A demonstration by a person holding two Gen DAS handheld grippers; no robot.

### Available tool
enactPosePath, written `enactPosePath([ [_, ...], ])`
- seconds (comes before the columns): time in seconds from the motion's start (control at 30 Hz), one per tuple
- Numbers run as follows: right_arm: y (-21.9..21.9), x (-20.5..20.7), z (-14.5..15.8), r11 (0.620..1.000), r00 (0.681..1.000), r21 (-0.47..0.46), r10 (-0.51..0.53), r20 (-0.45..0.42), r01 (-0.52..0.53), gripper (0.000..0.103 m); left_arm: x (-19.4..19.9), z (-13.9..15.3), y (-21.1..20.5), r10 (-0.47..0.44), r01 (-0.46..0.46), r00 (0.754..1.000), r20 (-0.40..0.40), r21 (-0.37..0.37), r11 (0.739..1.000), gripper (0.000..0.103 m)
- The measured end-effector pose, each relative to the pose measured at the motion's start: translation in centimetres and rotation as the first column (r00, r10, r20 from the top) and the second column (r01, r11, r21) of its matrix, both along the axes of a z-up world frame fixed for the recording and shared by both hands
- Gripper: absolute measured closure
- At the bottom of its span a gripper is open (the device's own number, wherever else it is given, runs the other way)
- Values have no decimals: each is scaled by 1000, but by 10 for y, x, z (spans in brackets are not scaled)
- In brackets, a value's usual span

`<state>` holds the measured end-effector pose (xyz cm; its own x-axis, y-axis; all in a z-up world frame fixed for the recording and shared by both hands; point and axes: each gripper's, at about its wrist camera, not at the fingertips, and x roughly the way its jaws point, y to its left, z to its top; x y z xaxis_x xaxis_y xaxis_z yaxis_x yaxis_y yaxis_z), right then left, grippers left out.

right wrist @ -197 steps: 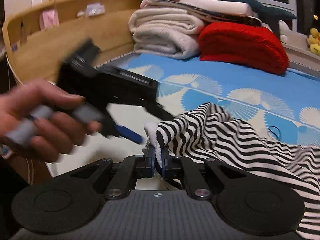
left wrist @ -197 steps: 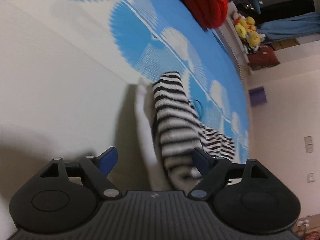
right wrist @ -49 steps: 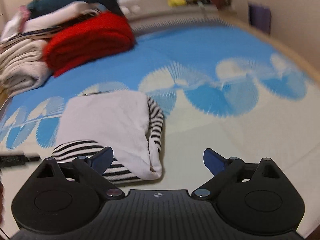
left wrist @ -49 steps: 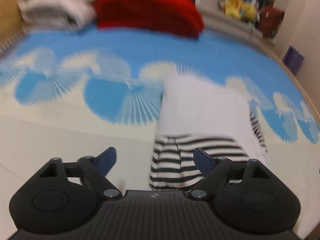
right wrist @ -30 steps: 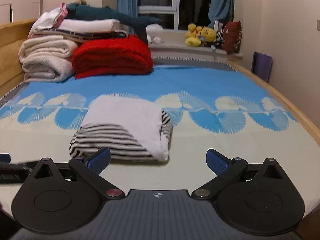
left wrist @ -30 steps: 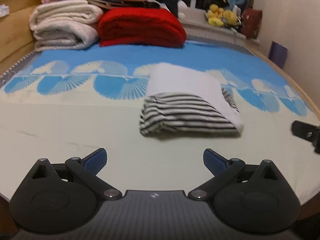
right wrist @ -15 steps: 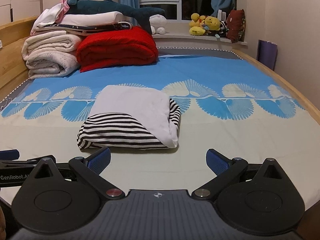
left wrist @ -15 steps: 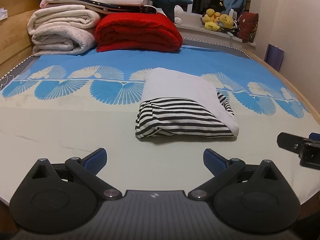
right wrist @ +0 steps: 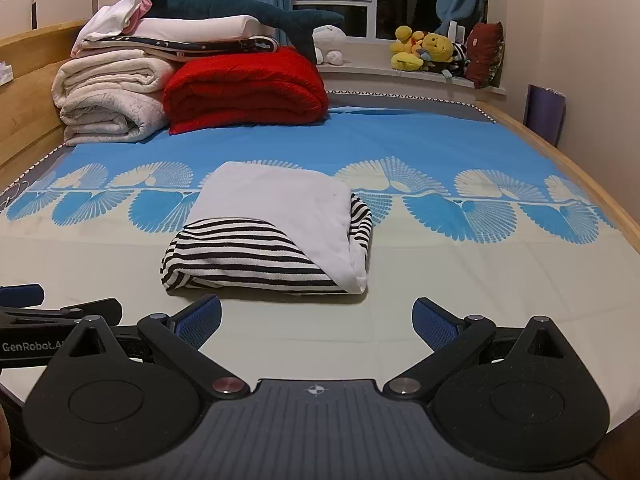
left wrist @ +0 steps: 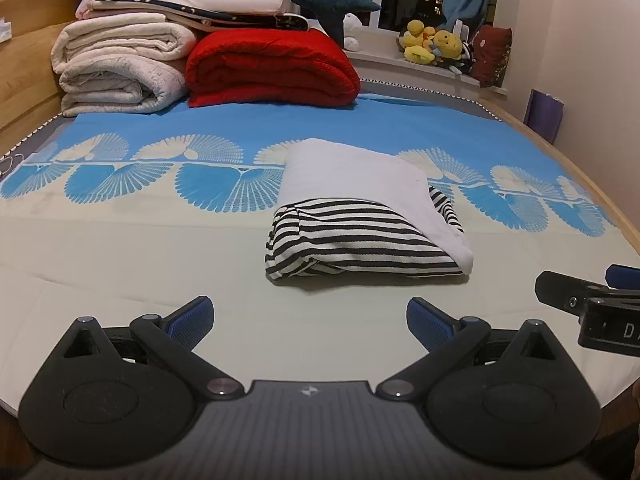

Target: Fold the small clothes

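A folded black-and-white striped garment [left wrist: 360, 236] with a white panel on top lies in the middle of the bed [left wrist: 120, 264]. The left tongs [left wrist: 310, 318] and right tongs [right wrist: 316, 320] hover just short of it, both wide open and empty.
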<state>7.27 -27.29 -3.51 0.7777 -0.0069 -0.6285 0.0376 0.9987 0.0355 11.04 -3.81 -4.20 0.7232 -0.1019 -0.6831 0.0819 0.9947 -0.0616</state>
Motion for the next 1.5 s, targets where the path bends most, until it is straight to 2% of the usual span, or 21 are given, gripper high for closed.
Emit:
enactPosePath([
  [1.5, 2, -1, 0, 1000, 1000, 0, 9, 7, -9, 2, 1, 0, -6, -21, 21, 1000, 10, 2, 1000, 0],
])
